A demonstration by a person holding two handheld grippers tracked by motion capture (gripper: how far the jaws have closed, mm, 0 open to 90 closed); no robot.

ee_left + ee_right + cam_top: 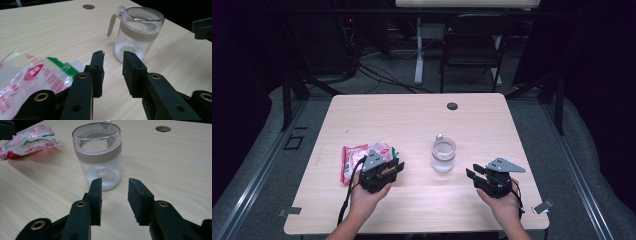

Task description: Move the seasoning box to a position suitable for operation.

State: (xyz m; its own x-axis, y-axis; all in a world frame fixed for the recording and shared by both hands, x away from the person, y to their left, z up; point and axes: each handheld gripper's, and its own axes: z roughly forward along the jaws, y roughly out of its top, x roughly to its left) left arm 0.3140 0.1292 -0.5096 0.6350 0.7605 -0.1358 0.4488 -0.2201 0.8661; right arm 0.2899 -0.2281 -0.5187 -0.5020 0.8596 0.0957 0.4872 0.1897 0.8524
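The clear jar (443, 155) stood upright near the middle of the table (412, 115), toward the near side, its long axis vertical, with a tan band below the rim and a slim handle on its far side. A thin layer of white grains lay at its bottom. It sat between the two hands, touched by neither.

The right gripper (476, 176) lay to the right of the jar and a little nearer the person, its jaws aimed left and slightly away, straight at the jar's lower body. In the right gripper view the jar (100, 157) rose just beyond the spread fingers (96, 195), with nothing between them. The left gripper (396, 166) sat to the left of the jar, resting over the near right edge of the red, white and green packet (354, 160), its fingers (98, 67) parted and empty too; from there the jar (136, 35) stood off to the right of the jaw line, the packet (30, 77) low at the left.

Both hands seemed about equally near, but the right one was better lined up, so a grasp of the jar probably needed only a short reach forward along its own axis, jaws closing across the round body.
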